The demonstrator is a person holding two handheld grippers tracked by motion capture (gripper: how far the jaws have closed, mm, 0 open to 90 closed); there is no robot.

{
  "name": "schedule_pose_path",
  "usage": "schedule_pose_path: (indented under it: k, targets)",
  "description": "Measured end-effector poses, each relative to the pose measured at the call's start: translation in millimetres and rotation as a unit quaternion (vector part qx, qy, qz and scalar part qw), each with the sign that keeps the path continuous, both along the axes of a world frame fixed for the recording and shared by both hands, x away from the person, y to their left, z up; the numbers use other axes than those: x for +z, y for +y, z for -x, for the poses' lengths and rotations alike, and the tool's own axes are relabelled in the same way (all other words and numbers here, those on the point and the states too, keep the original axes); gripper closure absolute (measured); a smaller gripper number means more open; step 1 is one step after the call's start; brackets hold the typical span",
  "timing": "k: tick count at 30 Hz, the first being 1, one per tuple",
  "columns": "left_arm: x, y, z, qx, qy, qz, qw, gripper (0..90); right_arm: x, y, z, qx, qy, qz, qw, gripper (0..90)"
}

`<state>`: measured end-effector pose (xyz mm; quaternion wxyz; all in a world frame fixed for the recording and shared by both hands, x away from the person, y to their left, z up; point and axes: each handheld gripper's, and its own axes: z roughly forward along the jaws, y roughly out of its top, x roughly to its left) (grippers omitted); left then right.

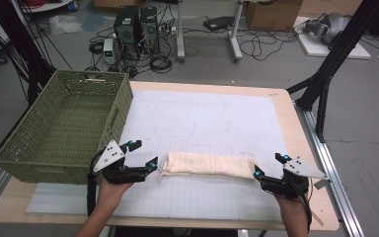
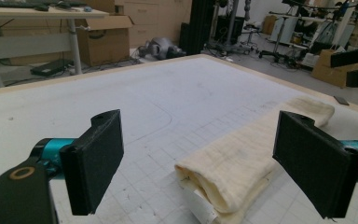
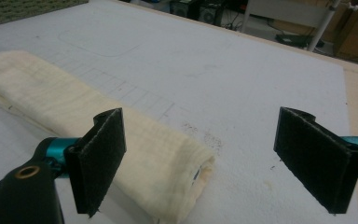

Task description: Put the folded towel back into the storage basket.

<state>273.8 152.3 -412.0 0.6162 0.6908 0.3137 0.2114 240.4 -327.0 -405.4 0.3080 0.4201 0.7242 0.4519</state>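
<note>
- we've got a folded cream cloth (image 1: pixel 208 165) lying on the white gridded mat (image 1: pixel 212 118) of the tabletop (image 1: pixel 296 128), near the front edge, its long axis running left to right between our two hands.
- our left tool (image 1: pixel 145 155) sits just off the cloth's left end, jaws wide apart and nothing between the pads; in the left gripper view the folded end (image 2: pixel 223 179) lies ahead and a bit toward the right jaw.
- our right tool (image 1: pixel 268 166) waits at the opposite end, jaws likewise spread and holding nothing; in the right gripper view the cloth's end (image 3: pixel 177 175) sits low between the jaws, closer to the left one.
- each hand looks about equally near its own end, so we judge a two-ended pickup is coming, one end per tool.
- the cloth looks soft and loosely woven, layered into a long flat strip with open layers at the ends; likely to sag in the middle once lifted.
- a green woven basket (image 1: pixel 39 148) stands at the left edge, well apart from the cloth, just beyond our left hand.
</note>
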Motion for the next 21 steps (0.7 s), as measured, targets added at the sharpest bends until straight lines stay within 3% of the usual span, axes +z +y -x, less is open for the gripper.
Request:
schedule_pose_path:
  k: [21]
  targets:
    - [-1.1,-0.4,-0.5,-0.001,0.008,-0.003,1.0,16.3,-2.2,-2.0,-1.3,-0.003,0.007,-0.009,0.9999,15.3]
